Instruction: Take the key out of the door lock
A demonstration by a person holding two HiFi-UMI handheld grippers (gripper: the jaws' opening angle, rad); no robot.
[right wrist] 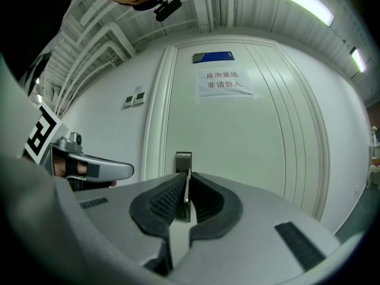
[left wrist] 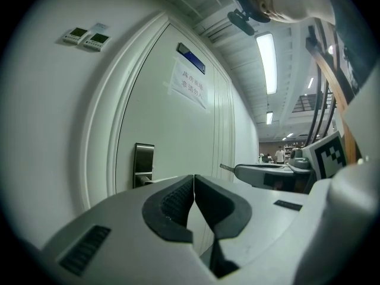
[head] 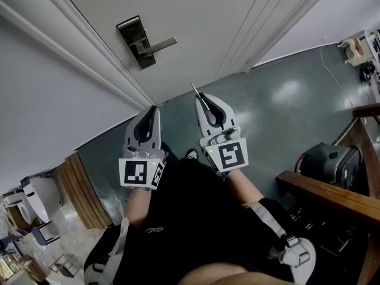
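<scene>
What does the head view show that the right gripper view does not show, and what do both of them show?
Only the head view: a wooden rail, a black bag and the door handle.
Only the right gripper view: a paper sign on the door, a blue plate above it, and two wall panels beside the frame.
Both: the door, its lock plate, the left gripper, and the right gripper shut on the key, away from the lock.
</scene>
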